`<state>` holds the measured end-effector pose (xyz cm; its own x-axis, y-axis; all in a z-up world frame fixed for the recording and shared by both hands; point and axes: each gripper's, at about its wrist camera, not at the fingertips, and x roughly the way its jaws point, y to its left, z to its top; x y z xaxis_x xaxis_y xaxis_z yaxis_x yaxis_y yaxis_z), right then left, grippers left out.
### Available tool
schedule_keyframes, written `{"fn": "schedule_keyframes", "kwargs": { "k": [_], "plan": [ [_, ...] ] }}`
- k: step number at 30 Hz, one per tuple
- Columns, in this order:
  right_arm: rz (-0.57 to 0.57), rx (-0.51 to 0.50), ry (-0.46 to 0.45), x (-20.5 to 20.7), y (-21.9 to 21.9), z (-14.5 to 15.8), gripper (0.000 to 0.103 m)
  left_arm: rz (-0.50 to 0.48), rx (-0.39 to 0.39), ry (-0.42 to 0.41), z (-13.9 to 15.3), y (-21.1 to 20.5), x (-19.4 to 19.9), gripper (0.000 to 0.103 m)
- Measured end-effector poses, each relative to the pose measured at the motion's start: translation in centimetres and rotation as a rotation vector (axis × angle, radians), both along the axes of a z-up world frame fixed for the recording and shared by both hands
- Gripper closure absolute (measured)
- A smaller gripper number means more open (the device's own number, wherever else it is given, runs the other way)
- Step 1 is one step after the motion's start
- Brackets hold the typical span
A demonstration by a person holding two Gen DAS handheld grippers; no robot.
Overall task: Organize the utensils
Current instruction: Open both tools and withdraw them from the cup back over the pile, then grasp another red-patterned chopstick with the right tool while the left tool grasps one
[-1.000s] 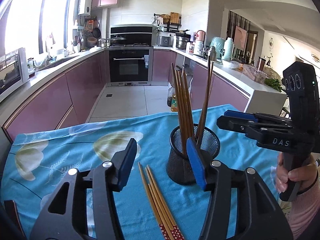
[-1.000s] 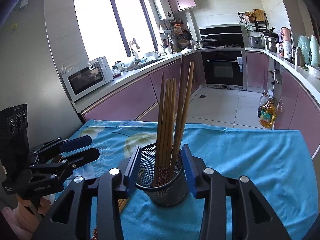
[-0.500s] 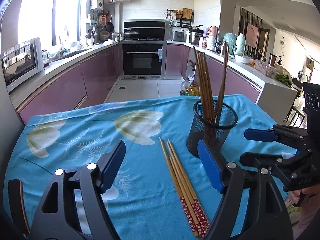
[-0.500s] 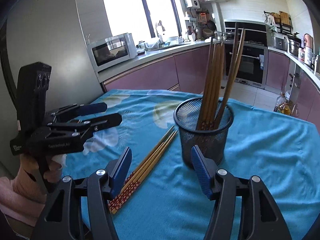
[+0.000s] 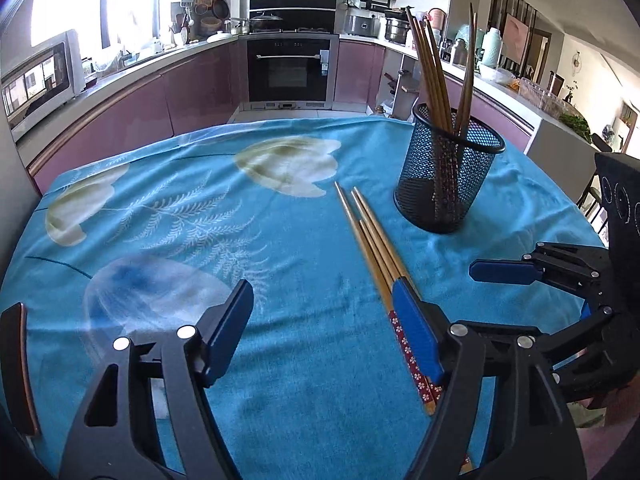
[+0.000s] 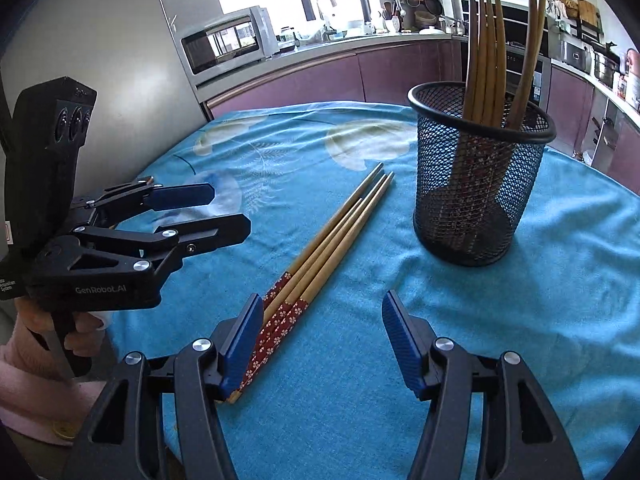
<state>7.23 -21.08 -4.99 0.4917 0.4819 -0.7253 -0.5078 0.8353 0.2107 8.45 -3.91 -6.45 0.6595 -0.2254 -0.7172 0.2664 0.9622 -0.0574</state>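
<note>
A black mesh cup [image 5: 448, 176] [image 6: 480, 184] stands on the blue cloth and holds several wooden chopsticks upright. A bundle of loose chopsticks [image 5: 376, 248] [image 6: 320, 256] with red flowered ends lies on the cloth beside it. My left gripper [image 5: 324, 332] is open and empty, low over the cloth, its right finger above the bundle's red ends. My right gripper [image 6: 320, 340] is open and empty, its left finger beside the red ends. Each gripper shows in the other's view: the right one [image 5: 532, 280], the left one [image 6: 200, 212].
The table [image 5: 160, 216] wears a blue flowered cloth. Behind it lie purple kitchen cabinets, an oven [image 5: 290, 68], a microwave [image 6: 228, 44] and a cluttered counter at the right.
Both grippers have pulled back from the mesh cup and dropped lower toward the near table edge. The cup now stands farther away and the loose chopsticks lie between the two grippers.
</note>
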Motion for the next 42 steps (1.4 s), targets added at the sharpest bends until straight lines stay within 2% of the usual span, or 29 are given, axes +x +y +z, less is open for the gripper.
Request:
{"fn": "schedule_keyframes", "kwargs": {
  "k": [27, 36, 42],
  "plan": [
    [-0.022, -0.095, -0.022, 0.3, 1.1, -1.3, 0.044, 0.025, 0.014, 0.029, -1.6, 0.0, -0.3, 0.033],
    [-0.057, -0.136, -0.011, 0.4, 0.2, -1.3, 0.047, -0.009, 0.017, 0.034, -1.7, -0.6, -0.1, 0.033],
    [-0.06, -0.082, -0.002, 0.5, -0.6, -0.9, 0.049, -0.028, 0.023, 0.041, -2.0, -1.1, 0.2, 0.033]
  ]
}}
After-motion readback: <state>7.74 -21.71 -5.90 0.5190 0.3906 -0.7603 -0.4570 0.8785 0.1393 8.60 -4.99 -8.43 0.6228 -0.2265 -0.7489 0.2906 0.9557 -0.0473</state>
